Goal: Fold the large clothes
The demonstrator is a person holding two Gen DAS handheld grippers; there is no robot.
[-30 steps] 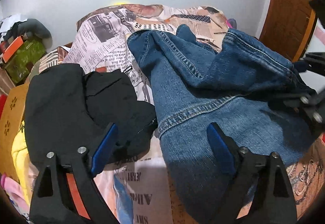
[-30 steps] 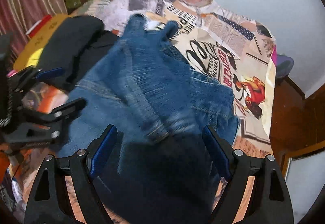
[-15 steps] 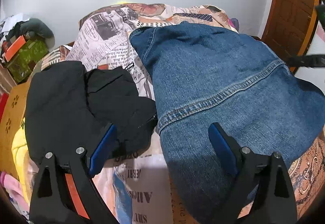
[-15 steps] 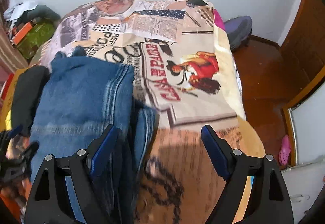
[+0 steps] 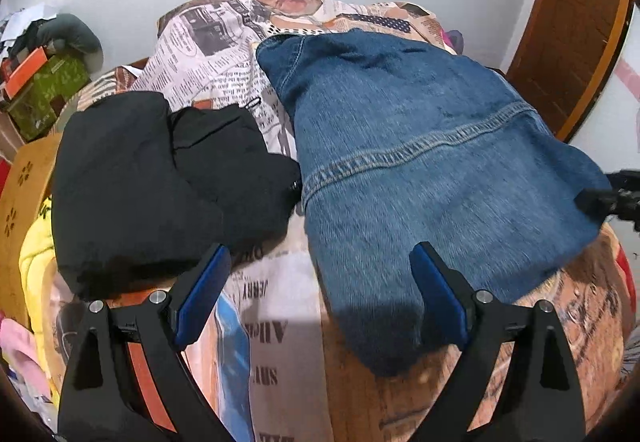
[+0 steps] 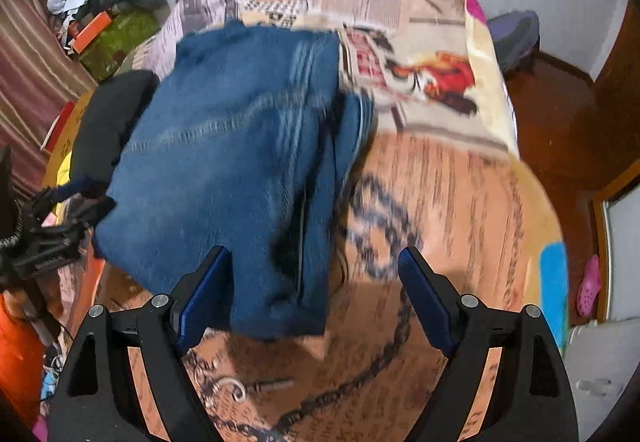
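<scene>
Lying folded across the bed (image 5: 280, 322), the blue denim garment (image 5: 420, 161) has its near hem just ahead of the left tool (image 5: 320, 294), its far end toward the wall, and a stitched seam crossing its middle. On its left edge it touches a heap of black clothes (image 5: 152, 177); between that heap and the near hem a strip of newspaper-print bedspread shows bare. In the right wrist view the denim garment (image 6: 232, 169) sits left of centre, layered fold edges along its right side, and the bed (image 6: 440, 201) runs bare to its right as far as the edge, with wooden floor (image 6: 560, 113) beyond. That view is blurred.

The left tool stands wide open with nothing between its blue pads; the right-hand pad sits over the denim's near corner, contact unclear. The right tool (image 6: 316, 294) is likewise spread wide and holds nothing, its left pad over the garment's near edge. The left tool (image 6: 60, 209) also shows there, beside the denim's left edge
</scene>
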